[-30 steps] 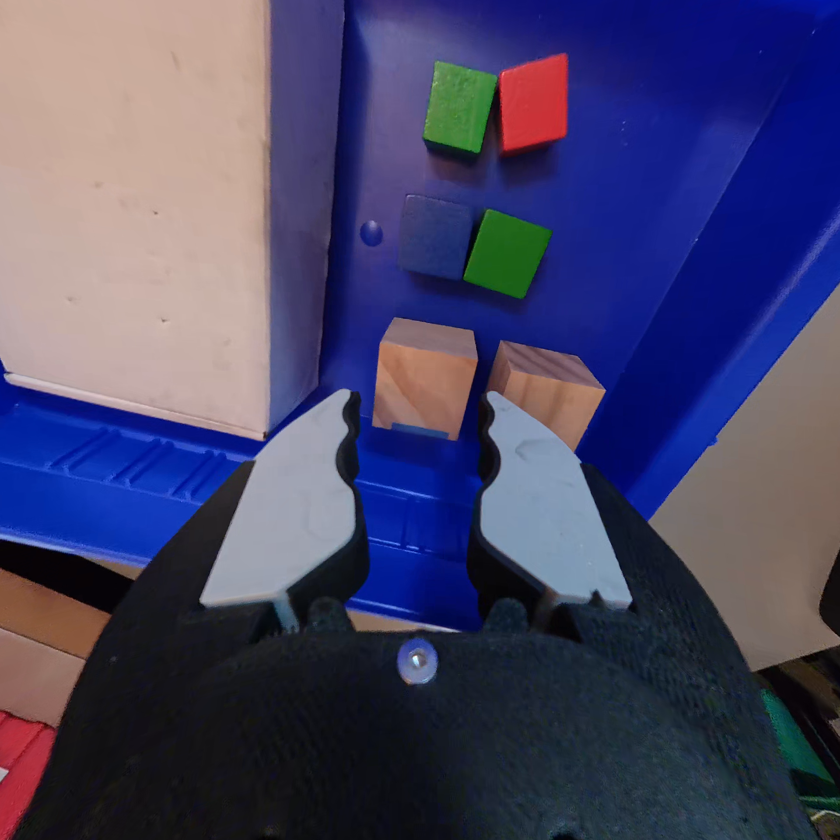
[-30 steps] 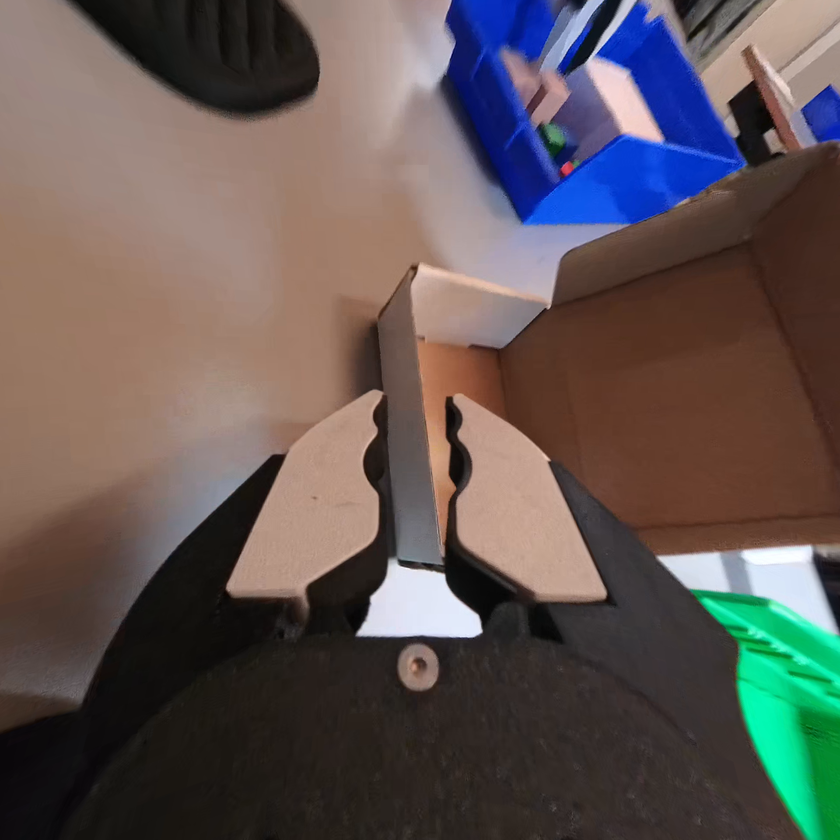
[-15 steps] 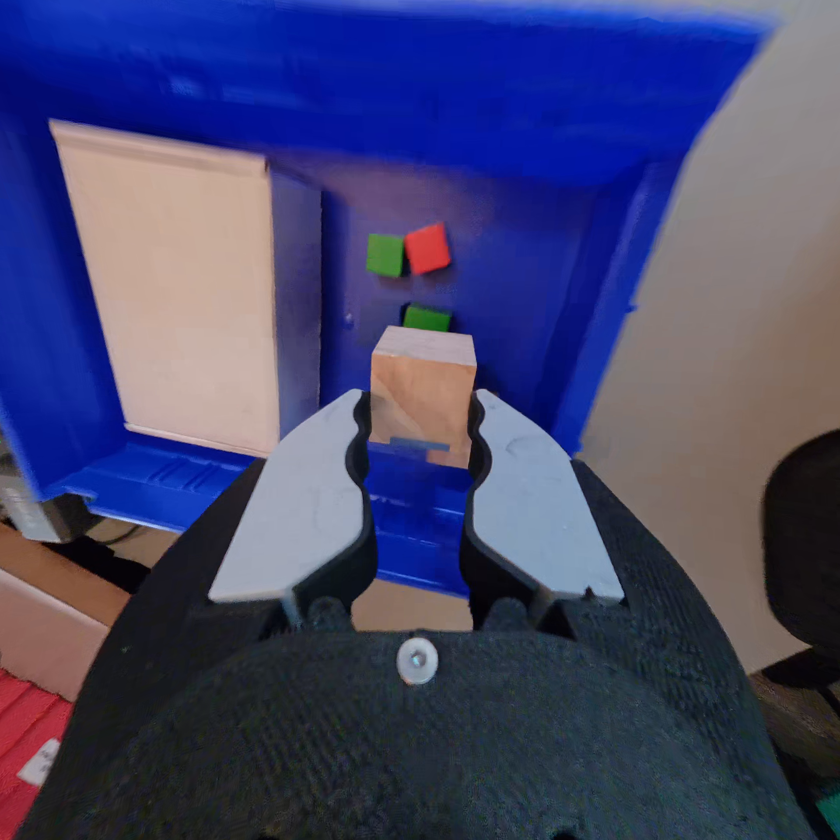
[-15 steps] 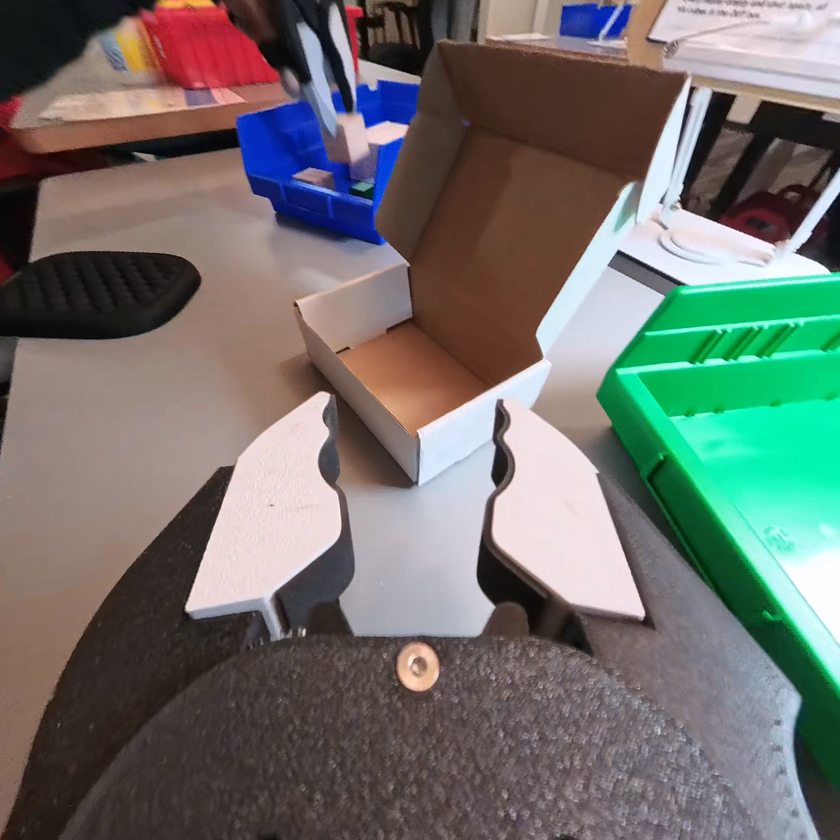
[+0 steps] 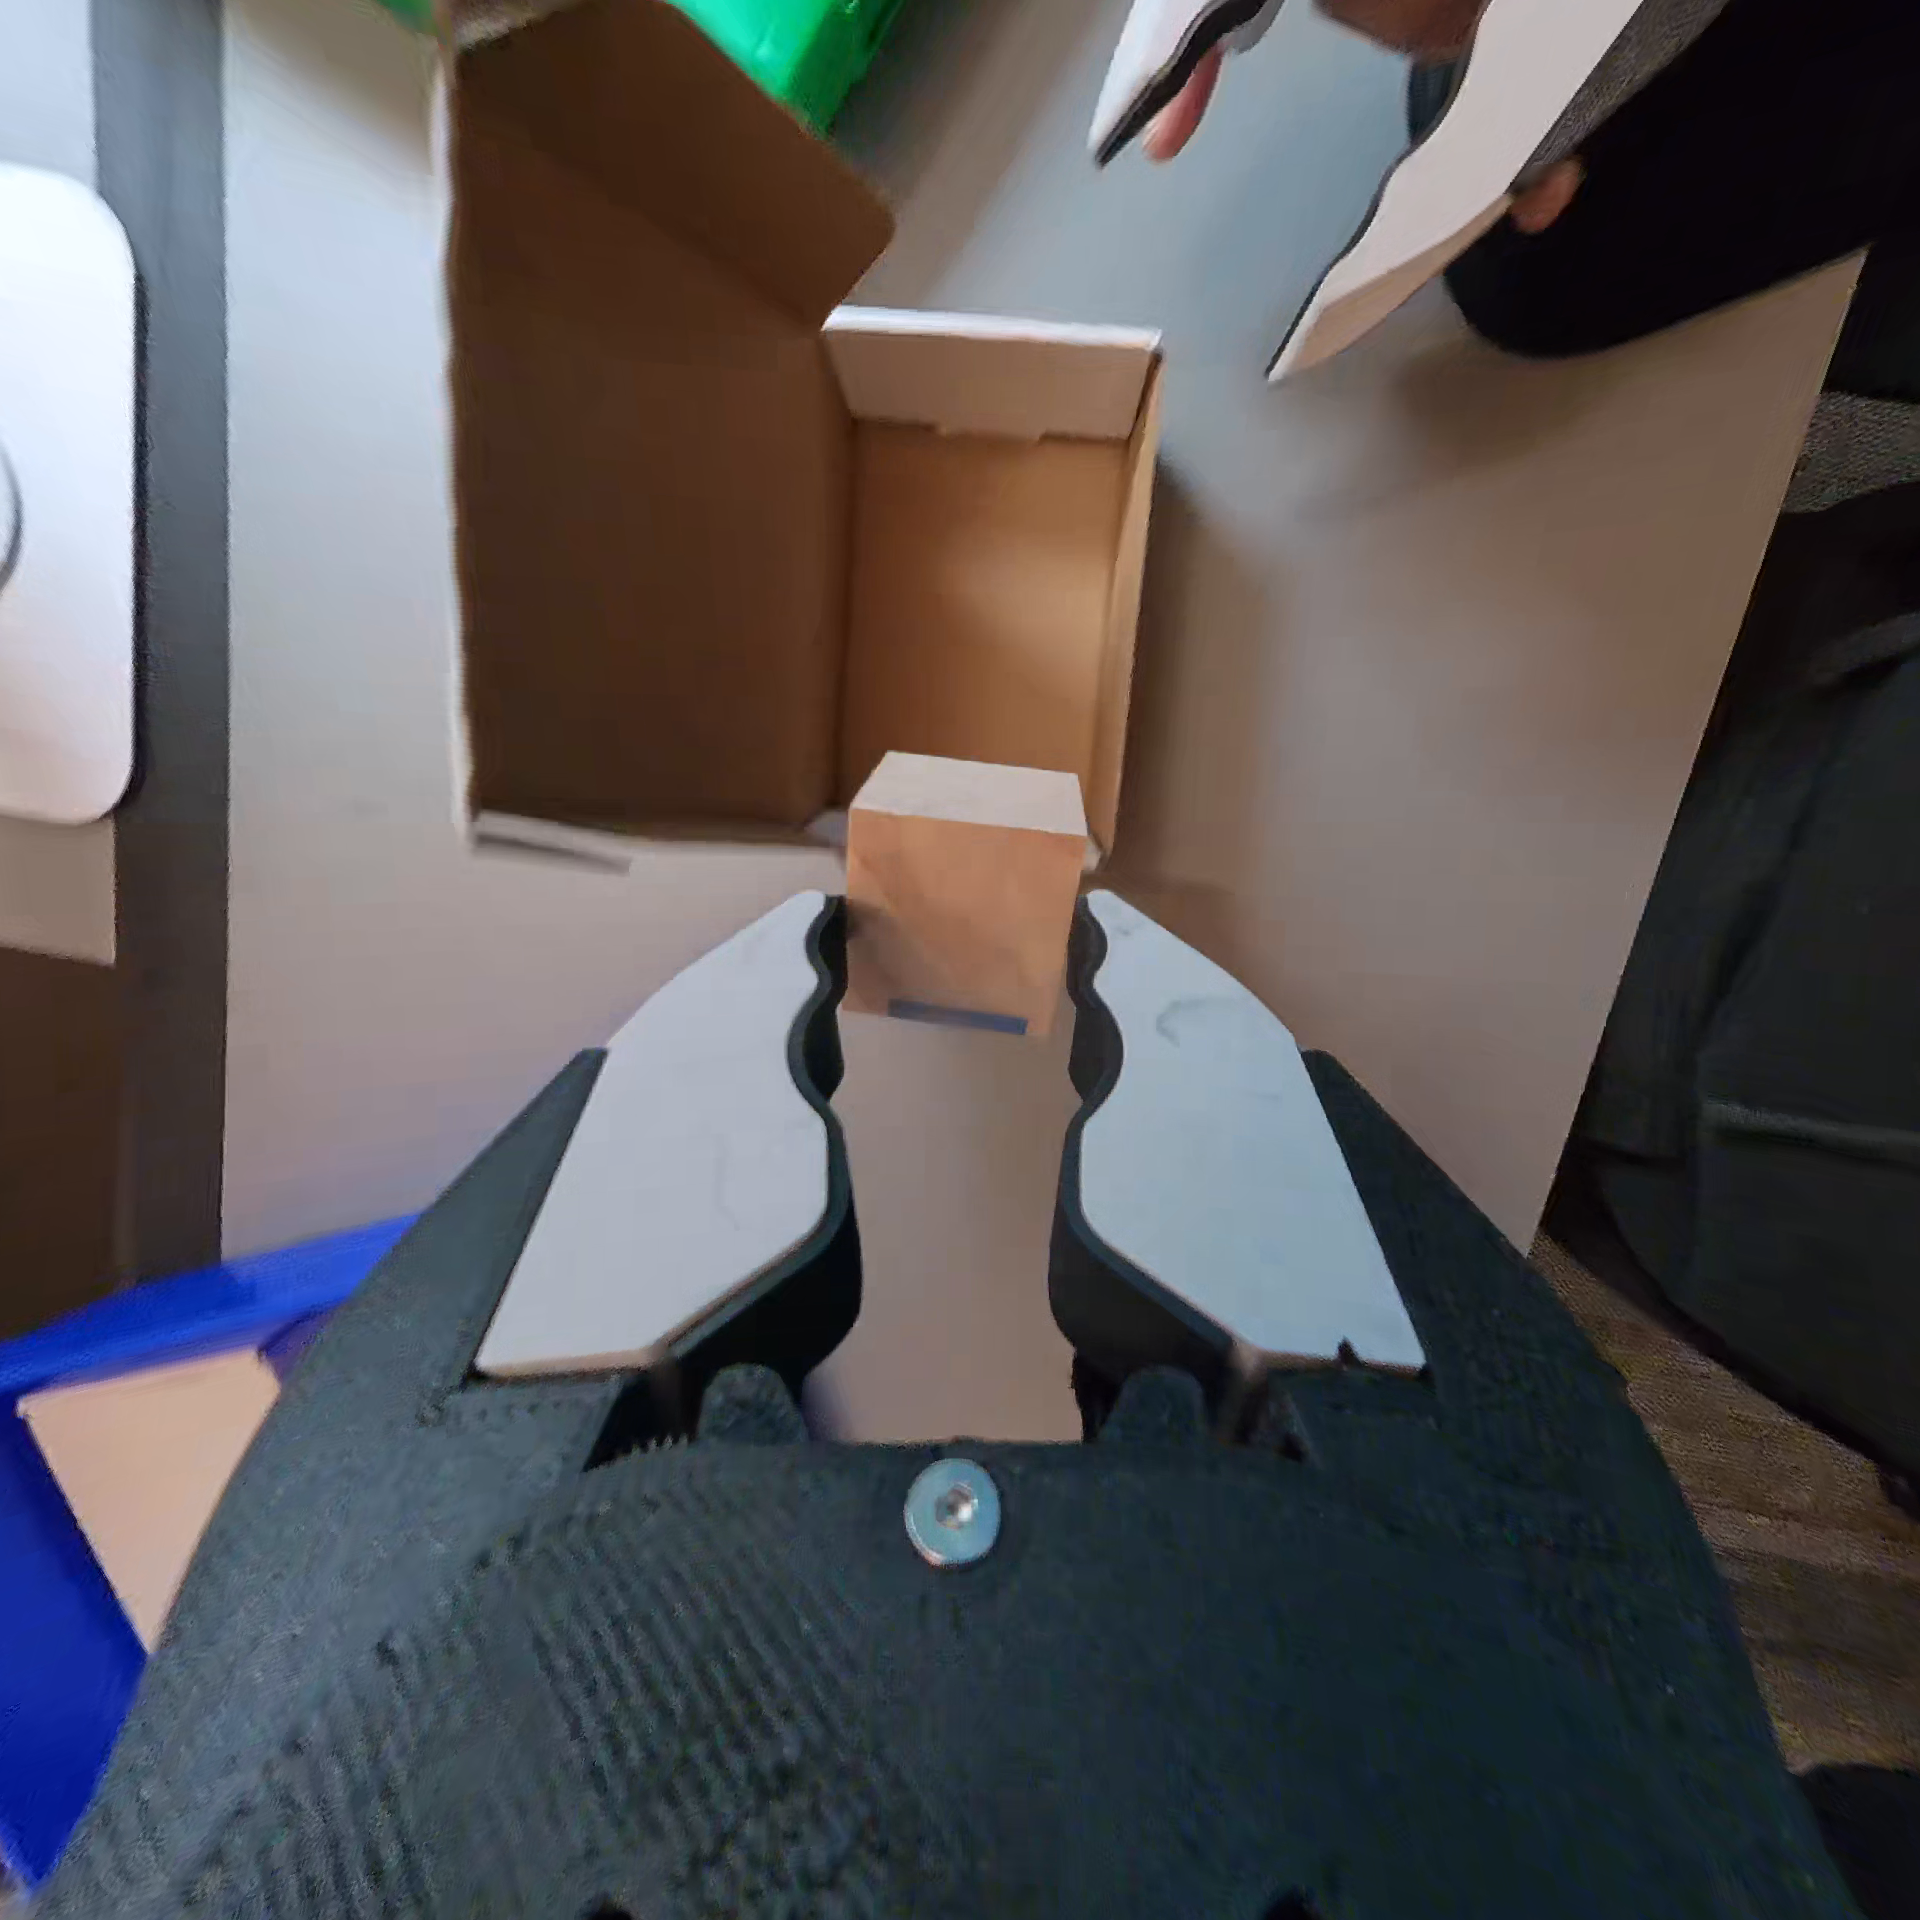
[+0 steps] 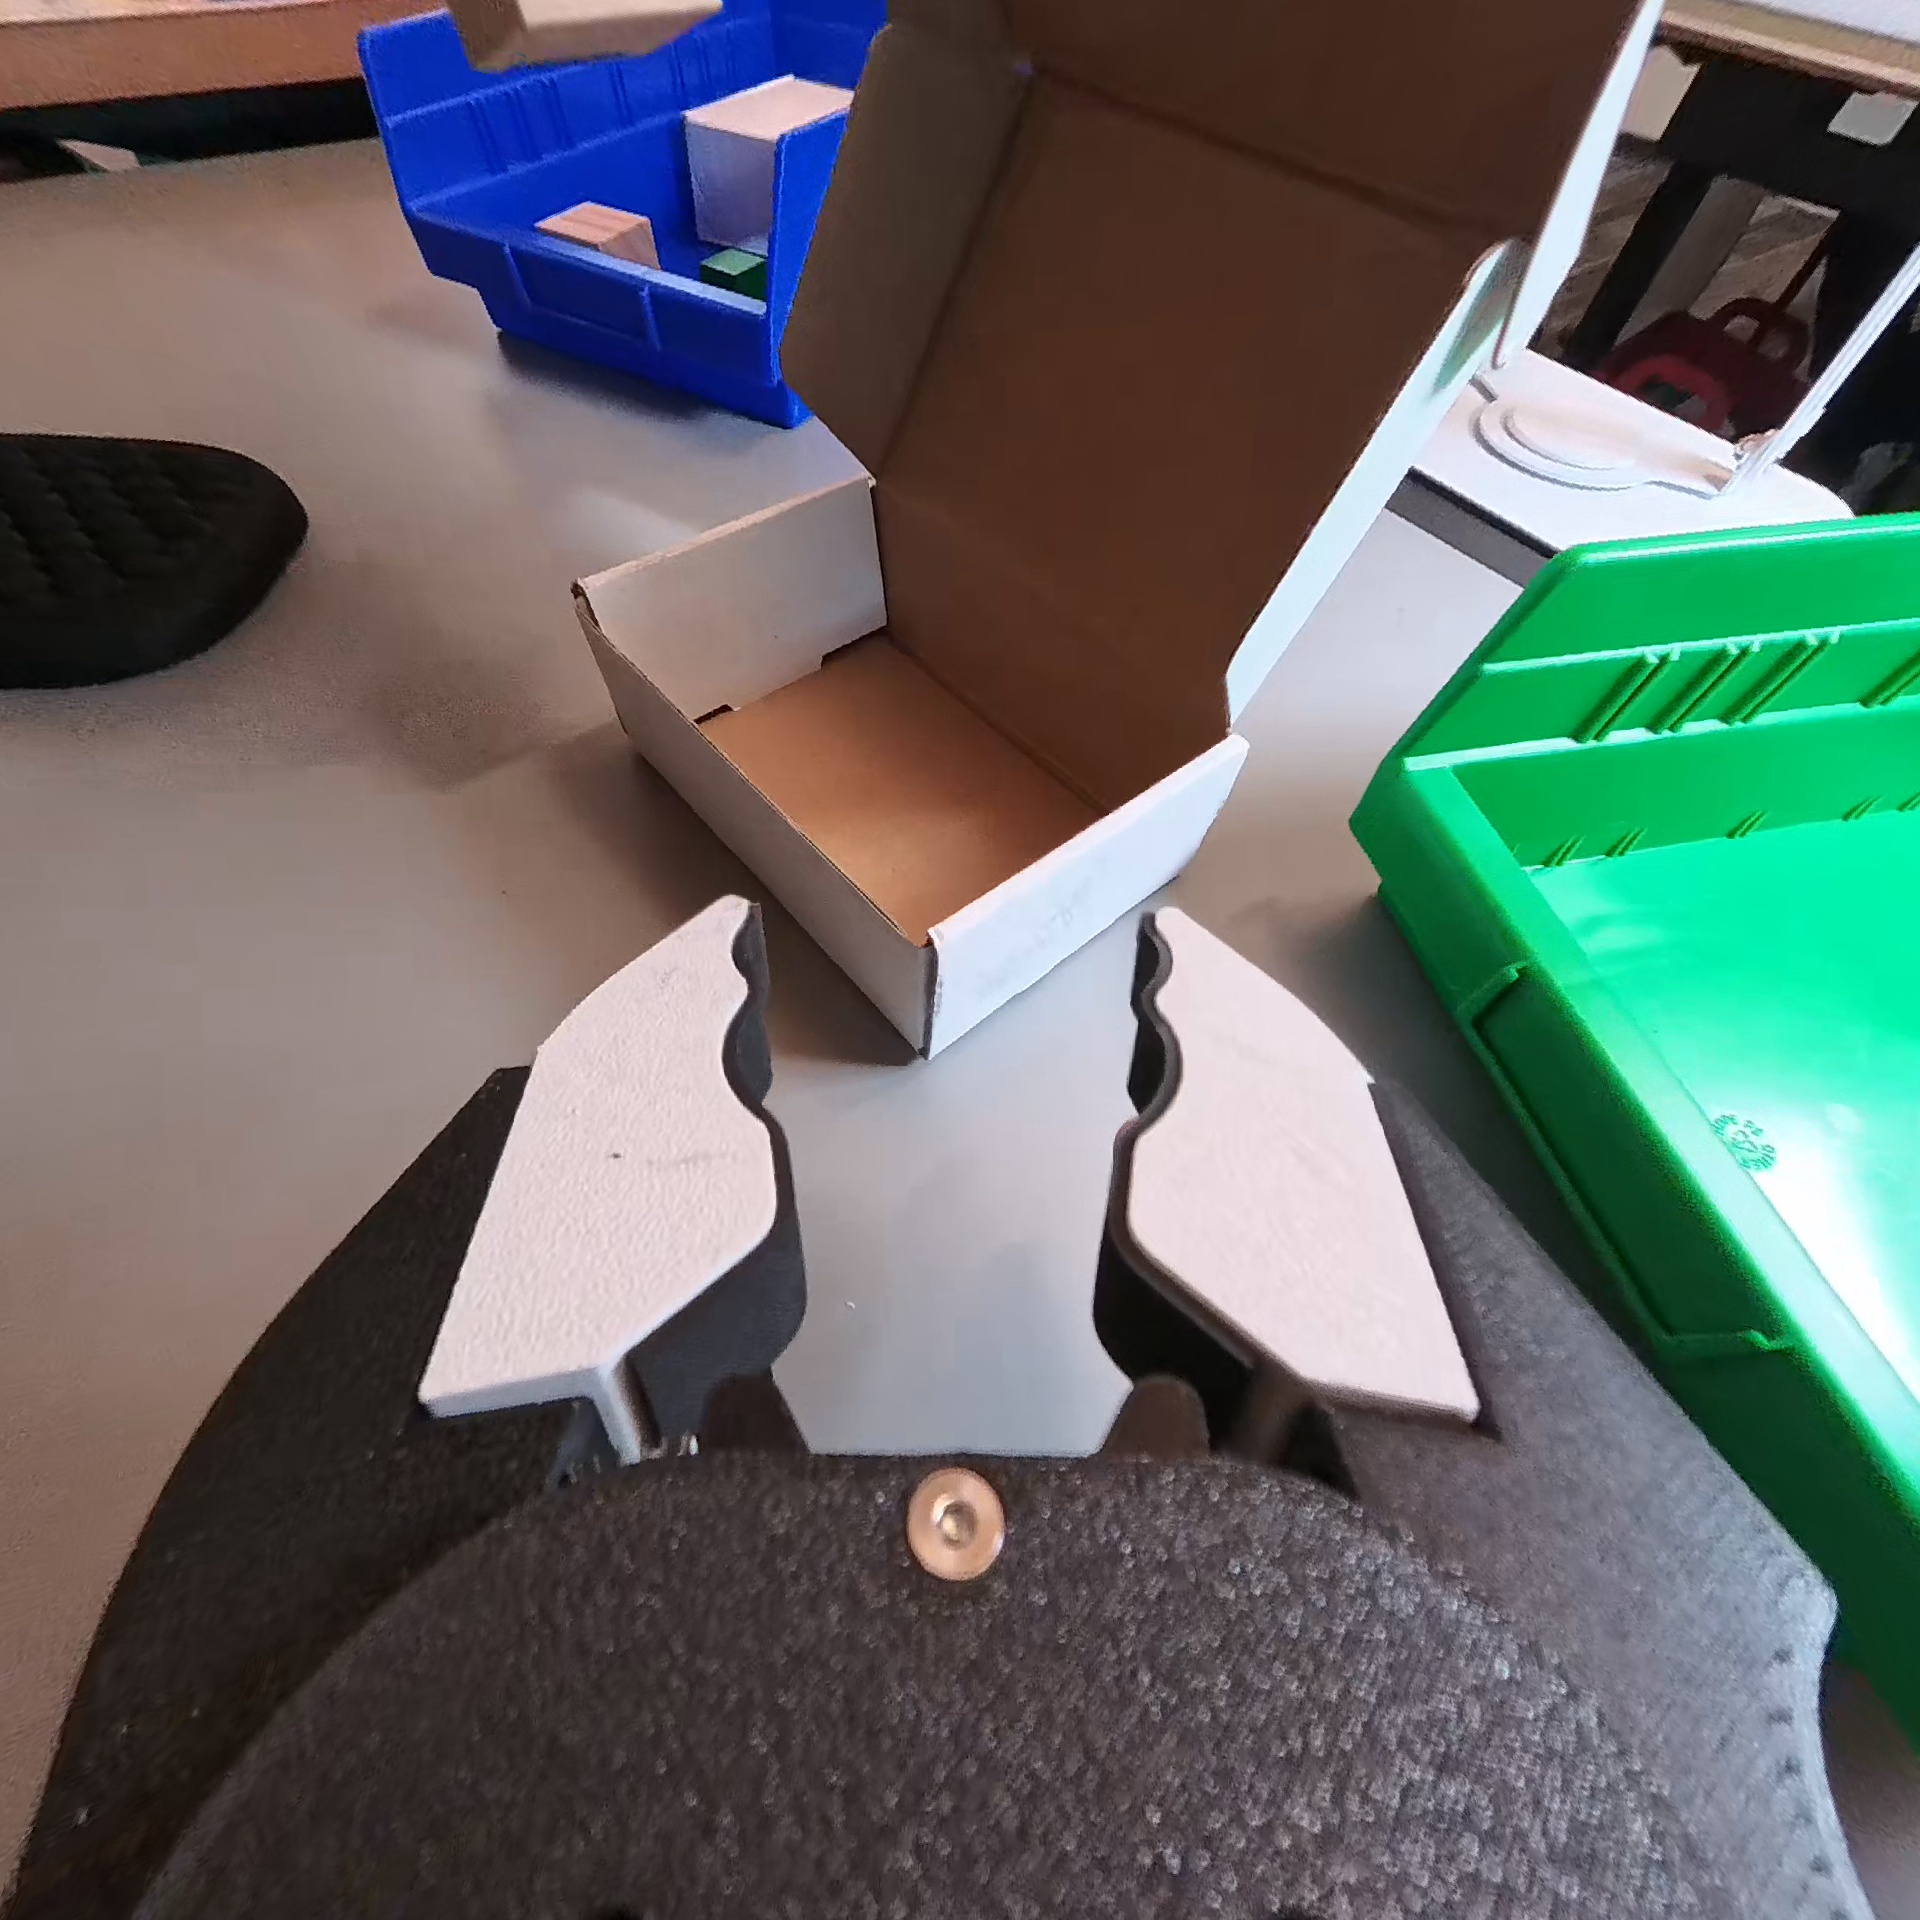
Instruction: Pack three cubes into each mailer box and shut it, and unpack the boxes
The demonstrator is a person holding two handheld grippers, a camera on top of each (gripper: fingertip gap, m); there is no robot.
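Left wrist view: left gripper (image 5: 956, 961) clamps a plain wooden cube (image 5: 961, 904) between its fingertips, above the near end of the open mailer box (image 5: 997, 582).
Right wrist view: right gripper (image 6: 948, 971) spread wide and empty, just beside the mailer box's near corner.
Box: lid (image 6: 1164, 312) upright, floor bare, no cube inside.
Supply: blue bin (image 6: 582, 208) behind the box holds more cubes.
Green bin (image 6: 1714, 883): right of the box.
Progress: judged barely begun; first cube not yet dropped, two more, closing and unpacking left.
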